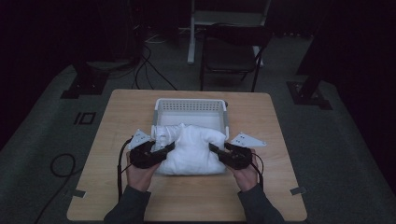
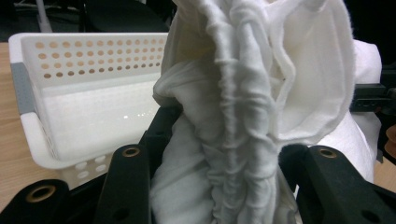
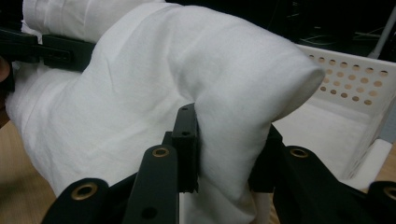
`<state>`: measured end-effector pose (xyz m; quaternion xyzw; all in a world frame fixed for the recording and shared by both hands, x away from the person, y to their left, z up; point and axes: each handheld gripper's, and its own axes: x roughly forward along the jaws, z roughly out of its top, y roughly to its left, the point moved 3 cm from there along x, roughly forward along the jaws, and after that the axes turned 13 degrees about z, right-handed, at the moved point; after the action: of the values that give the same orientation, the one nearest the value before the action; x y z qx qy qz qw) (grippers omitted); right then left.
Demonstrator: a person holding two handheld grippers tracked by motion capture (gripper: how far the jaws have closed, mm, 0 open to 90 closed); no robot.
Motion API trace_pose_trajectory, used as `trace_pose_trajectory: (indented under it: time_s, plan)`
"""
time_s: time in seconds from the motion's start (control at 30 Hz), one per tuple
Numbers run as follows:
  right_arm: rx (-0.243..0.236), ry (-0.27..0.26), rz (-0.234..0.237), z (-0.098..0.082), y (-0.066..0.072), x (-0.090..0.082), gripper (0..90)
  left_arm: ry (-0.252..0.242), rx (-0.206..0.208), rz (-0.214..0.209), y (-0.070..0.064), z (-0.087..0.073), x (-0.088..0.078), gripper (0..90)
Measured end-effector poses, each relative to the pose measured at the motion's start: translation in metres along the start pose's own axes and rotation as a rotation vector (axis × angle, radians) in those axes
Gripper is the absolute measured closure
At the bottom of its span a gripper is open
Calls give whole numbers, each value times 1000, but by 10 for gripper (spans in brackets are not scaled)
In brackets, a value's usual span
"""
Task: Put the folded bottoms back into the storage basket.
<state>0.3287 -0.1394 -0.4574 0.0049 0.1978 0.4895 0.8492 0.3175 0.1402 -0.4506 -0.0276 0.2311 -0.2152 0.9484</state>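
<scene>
Cloth [image 1: 191, 149] – a white bundle – lies on the wooden table [image 1: 187, 196], spanning between both grippers and touching the near wall of the white perforated basket [image 1: 189, 103]. Left gripper [image 1: 164, 148] clamps its bunched left edge; right gripper [image 1: 215, 150] pinches a fold on the right – basket interior shows bare

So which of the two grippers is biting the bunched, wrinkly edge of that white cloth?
The left gripper; the right gripper pinches a smooth fold of the white cloth.
</scene>
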Motion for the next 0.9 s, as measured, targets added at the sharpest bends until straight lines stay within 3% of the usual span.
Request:
trace_pose_trajectory:
  time_s: [0.9]
  plan:
    - [-26,-32,-28,38,-5,-1,701,-54,-31,-15,6,34,0,534]
